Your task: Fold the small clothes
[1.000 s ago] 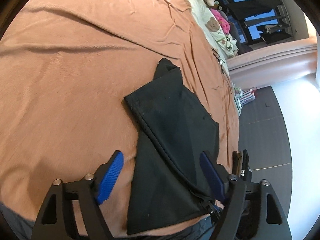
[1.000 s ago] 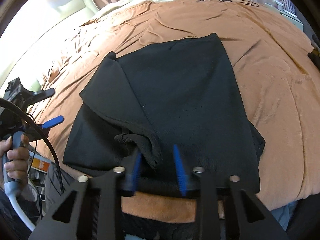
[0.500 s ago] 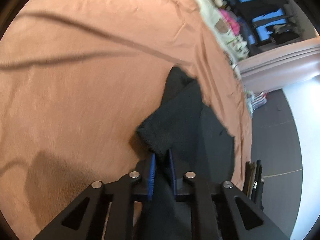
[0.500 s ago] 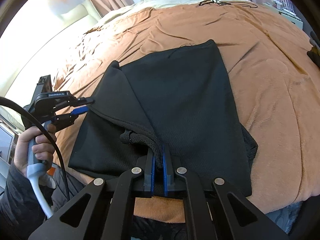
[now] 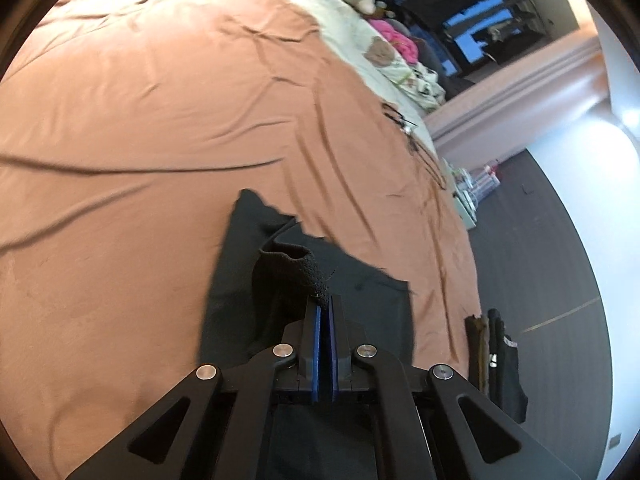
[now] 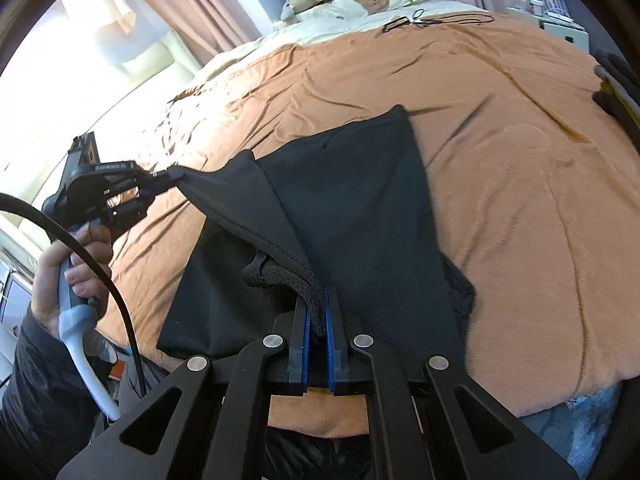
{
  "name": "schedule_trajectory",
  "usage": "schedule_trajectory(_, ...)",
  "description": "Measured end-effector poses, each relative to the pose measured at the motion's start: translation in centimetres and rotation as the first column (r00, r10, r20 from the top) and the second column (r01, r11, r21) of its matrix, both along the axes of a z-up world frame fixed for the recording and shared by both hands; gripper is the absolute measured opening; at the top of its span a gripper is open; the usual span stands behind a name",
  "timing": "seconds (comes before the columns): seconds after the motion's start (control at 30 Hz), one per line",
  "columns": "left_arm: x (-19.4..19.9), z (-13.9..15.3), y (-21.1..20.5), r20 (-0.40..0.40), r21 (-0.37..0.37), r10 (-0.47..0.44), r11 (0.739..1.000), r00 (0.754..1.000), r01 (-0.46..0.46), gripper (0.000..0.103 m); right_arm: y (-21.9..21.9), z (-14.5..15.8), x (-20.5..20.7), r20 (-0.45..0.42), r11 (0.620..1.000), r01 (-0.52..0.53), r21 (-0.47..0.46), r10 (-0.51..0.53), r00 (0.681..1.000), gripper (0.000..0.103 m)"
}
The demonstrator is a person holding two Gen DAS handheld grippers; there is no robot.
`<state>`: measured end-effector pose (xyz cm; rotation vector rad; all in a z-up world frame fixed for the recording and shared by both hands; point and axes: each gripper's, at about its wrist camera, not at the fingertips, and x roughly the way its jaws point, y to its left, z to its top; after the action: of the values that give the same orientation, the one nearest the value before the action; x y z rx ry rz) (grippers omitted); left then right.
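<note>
So I had the black garment (image 6: 352,200) lying on the orange blanket (image 6: 520,168), near edge lifted. My left gripper (image 5: 325,306) was clamped on one corner, my right gripper (image 6: 317,300) pinched tight on the mesh hem beside it.

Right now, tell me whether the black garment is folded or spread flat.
Partly folded. The black garment lies on the orange blanket with one flap doubled over, its edge pinched by left gripper and right gripper.

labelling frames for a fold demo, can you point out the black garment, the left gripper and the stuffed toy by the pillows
black garment (image 6: 360,208), right wrist view, flat middle panel
left gripper (image 6: 170,178), right wrist view, tips of its fingers pinching the cloth corner
stuffed toy (image 6: 302,0), right wrist view, its pale body
</note>
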<state>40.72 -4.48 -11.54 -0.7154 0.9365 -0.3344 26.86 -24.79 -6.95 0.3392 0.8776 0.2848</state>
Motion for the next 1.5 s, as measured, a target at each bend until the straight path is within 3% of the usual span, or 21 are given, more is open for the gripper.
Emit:
schedule_trajectory(0.53,4.3,2.1,-10.1,0.020,0.066,-0.173,0.983,0.985,0.171,0.003,-4.1,-2.2,-2.7,-0.039,0.993,0.073,0.092,-0.070,0.997,0.003)
schedule_trajectory(1.03,8.6,0.1,-16.2,-0.040,0.142,-0.276,0.950,0.960,0.279,0.003,-6.1,-2.4,-3.1,-0.050,0.985,0.096,0.145,-0.090,0.995,0.003)
schedule_trajectory(1.5,11.7,-3.1,-22.2,-0.116,0.198,-0.395,0.890,0.911,0.411,0.003,-6.2,-3.9,-2.6,-0.084,0.983,0.097,0.155,-0.085,0.993,0.003)
